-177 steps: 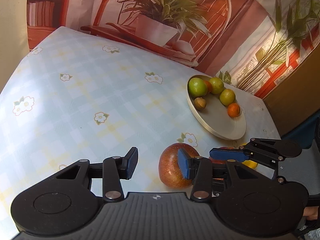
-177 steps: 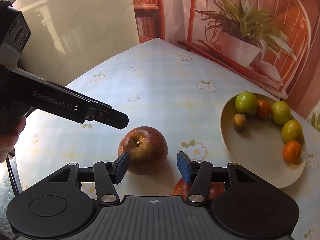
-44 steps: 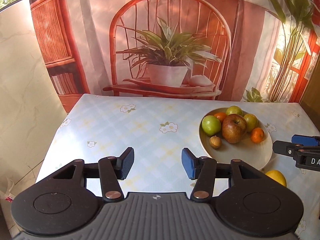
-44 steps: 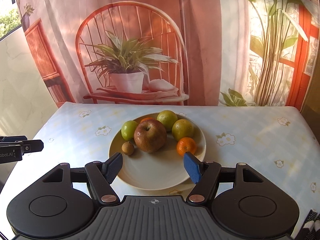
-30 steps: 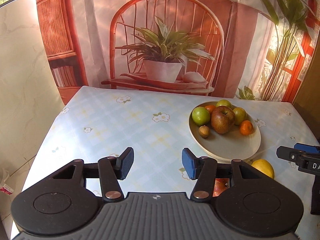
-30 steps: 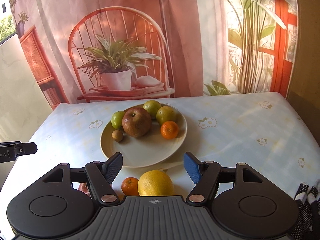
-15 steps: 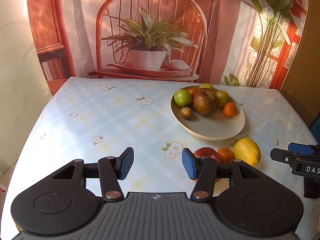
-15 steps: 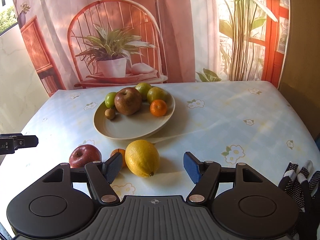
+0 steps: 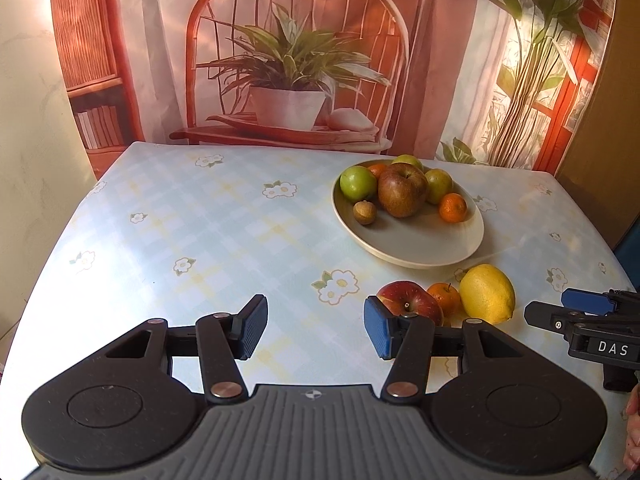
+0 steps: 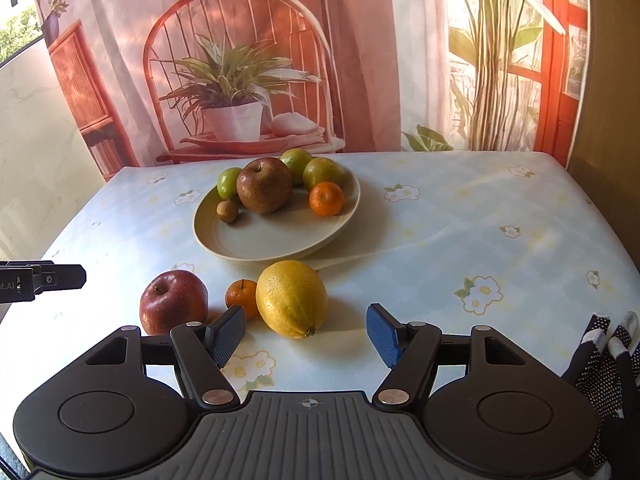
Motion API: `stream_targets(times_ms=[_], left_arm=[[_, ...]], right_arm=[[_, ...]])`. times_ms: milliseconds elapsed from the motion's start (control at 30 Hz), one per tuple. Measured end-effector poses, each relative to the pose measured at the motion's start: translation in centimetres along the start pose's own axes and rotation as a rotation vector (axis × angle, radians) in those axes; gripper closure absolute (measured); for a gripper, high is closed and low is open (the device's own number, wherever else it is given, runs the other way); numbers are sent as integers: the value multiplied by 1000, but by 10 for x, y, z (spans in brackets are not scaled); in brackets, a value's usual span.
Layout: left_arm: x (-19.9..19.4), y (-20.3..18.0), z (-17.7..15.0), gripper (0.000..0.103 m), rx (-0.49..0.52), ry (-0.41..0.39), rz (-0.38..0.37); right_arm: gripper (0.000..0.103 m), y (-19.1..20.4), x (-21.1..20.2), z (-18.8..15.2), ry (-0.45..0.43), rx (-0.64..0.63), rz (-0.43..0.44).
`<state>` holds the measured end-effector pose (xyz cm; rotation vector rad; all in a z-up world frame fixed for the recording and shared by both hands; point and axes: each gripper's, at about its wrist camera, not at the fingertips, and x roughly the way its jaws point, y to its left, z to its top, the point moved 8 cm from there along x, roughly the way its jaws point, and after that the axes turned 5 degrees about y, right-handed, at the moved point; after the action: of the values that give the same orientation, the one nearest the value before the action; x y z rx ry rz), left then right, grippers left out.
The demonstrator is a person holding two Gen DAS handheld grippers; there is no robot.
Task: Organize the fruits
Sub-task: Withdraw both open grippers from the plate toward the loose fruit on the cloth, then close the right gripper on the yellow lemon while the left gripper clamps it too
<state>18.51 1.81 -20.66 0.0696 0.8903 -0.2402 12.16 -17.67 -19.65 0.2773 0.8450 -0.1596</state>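
Red apple (image 10: 173, 301), small orange (image 10: 241, 297) and lemon (image 10: 291, 298) sit in a row on the table (image 10: 460, 220), just before the plate (image 10: 276, 240) holding a brown apple (image 10: 264, 185), green fruits, an orange, a nut. Left gripper (image 9: 315, 327) and right gripper (image 10: 306, 335) both spread wide, holding nothing.

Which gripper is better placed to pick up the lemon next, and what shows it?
Probably the right gripper. It is open and the lemon lies just ahead, almost between its fingers. The left gripper, also open, faces bare tablecloth, with the red apple between it and the lemon.
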Motion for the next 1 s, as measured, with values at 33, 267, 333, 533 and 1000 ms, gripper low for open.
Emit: stream_targets(times_ms=[33,267,333,533,1000], left_arm=[[1,-1,0,47,0,3,-3],[4,-5,0,47,8,9,-6],[6,-6,1,47,9,12,-6],[10,-10,5,47,14,15,-2],[29,-21,31,48,11,31,-51]], right_arm=[[40,0,1,0,2,-3,-1],[40,-3,7,-2,7,-48,-15],[40,-4,10,-1,8,-57,-15],[40,-7,22,2,16,-92,-1],[46,8,53,12,62,-195,69]])
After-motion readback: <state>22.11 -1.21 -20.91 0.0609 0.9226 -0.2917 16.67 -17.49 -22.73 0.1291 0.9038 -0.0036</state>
